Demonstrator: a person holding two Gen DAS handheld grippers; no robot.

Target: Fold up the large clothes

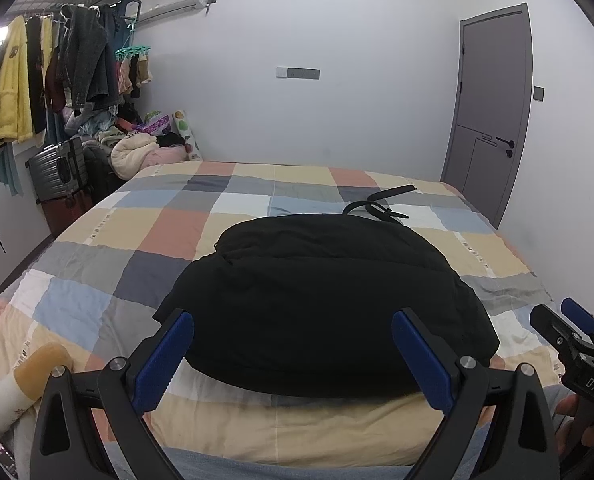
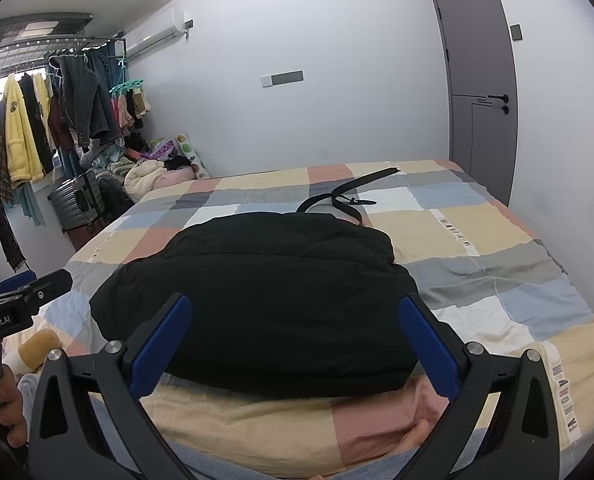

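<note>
We are looking down our two tools at a black padded jacket (image 1: 329,304), already gathered into a thick rounded bundle and lying on the checked bedspread (image 1: 109,248) straight ahead of both sets of fingers, its near edge just beyond the fingertips. We are judging it to be soft, puffy and springy rather than stiff: light for its bulk, likely to spring open again if pressed and let go, and its smooth shell may be slipping a little in a shallow pinch. We are therefore thinking the best hold is on a folded edge or corner at the near side, where several layers are stacking up, taken deep between the pads rather than on the swollen middle. A black strap (image 1: 381,204) is trailing loose on the bedspread past the far end of the bundle, and it could be dragging or catching if the bundle is lifted. The left gripper (image 1: 293,356) is standing wide, its blue pads (image 1: 165,360) well apart, holding nothing and touching nothing. The right gripper (image 2: 295,348) is standing equally wide and empty, framing the near edge of the jacket without touching it, with the left one just beside it.
</note>
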